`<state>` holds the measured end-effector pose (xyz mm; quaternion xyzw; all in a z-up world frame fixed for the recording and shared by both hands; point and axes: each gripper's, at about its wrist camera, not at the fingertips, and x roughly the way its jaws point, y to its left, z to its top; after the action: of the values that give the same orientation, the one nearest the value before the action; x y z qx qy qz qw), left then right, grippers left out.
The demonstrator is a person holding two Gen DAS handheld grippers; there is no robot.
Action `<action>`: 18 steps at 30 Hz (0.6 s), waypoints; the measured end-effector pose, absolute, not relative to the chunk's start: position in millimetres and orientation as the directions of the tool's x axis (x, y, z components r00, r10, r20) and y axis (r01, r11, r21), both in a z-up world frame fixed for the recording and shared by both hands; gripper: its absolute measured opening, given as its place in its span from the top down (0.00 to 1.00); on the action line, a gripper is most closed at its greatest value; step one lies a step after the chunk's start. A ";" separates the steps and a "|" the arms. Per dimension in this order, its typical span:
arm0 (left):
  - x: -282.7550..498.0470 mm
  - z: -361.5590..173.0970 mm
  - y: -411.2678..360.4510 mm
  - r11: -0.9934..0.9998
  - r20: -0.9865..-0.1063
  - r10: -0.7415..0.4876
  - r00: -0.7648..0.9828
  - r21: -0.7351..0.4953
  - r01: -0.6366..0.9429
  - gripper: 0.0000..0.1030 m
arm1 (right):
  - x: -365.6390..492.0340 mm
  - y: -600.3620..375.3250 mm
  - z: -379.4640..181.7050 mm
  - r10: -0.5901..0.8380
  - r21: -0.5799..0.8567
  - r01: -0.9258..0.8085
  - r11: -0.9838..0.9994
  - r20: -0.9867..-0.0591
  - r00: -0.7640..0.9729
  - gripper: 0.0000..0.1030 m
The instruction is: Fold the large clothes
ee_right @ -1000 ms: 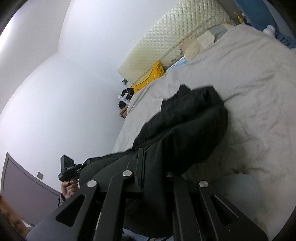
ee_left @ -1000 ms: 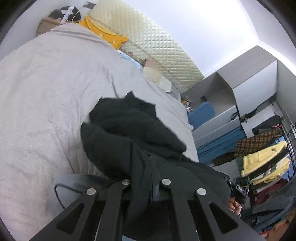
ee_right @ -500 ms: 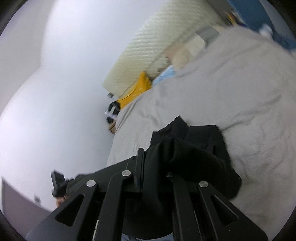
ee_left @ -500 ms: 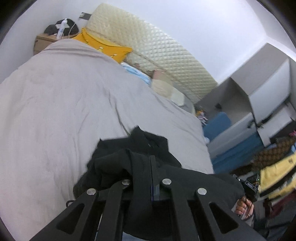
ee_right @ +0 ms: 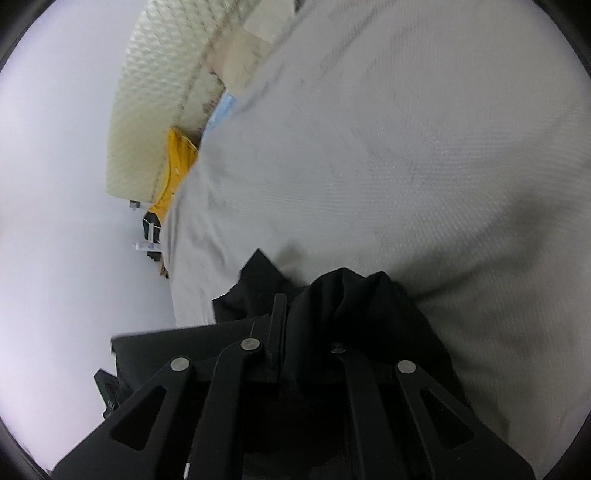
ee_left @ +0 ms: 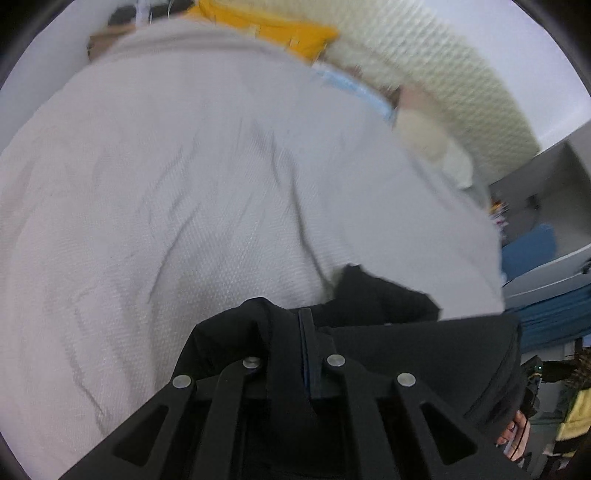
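Note:
A large black garment [ee_left: 413, 343] hangs bunched over the near edge of a bed with a light grey cover [ee_left: 192, 192]. My left gripper [ee_left: 301, 339] is shut on a fold of it, the cloth draped over both fingers. In the right wrist view the same black garment [ee_right: 354, 310] is pinched in my right gripper [ee_right: 295, 332], which is shut on it. The cloth stretches taut between the two grippers. Most of the garment is hidden under the grippers.
A quilted cream headboard [ee_left: 443, 85] and a yellow pillow [ee_left: 273, 29] are at the bed's far end. A nightstand with bottles [ee_right: 149, 240] stands by the white wall. Blue drawers [ee_left: 535, 258] and hanging clothes are to the right.
Both grippers have pulled the black garment toward the near edge of the bed. Less of it now lies spread on the cover, and the views are motion-blurred.

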<state>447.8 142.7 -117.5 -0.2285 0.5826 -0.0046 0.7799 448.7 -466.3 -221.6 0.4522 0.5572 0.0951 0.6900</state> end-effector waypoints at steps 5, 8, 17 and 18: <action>481.8 -156.4 129.7 0.916 -0.939 -0.253 0.234 -0.310 -0.256 0.93 | 472.3 -471.1 -263.6 0.687 0.751 0.396 0.528 -0.652 0.321 0.93; 493.8 -175.6 131.6 0.906 -0.943 -0.273 0.189 -0.318 -0.278 0.93 | 477.3 -472.1 -282.8 0.712 0.771 0.408 0.489 -0.623 0.324 0.94; 474.2 -170.0 138.9 0.886 -0.936 -0.303 0.176 -0.345 -0.309 0.93 | 450.9 -461.8 -253.2 0.687 0.763 0.351 0.543 -0.644 0.336 0.90; 464.5 -165.8 140.4 0.882 -0.938 -0.299 0.175 -0.342 -0.323 0.93 | 444.9 -461.2 -245.3 0.685 0.764 0.349 0.542 -0.643 0.343 0.89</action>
<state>464.5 140.4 -165.8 -0.2423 0.6423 0.0082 0.7271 444.9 -461.2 -245.3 0.4620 0.5595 0.1240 0.6769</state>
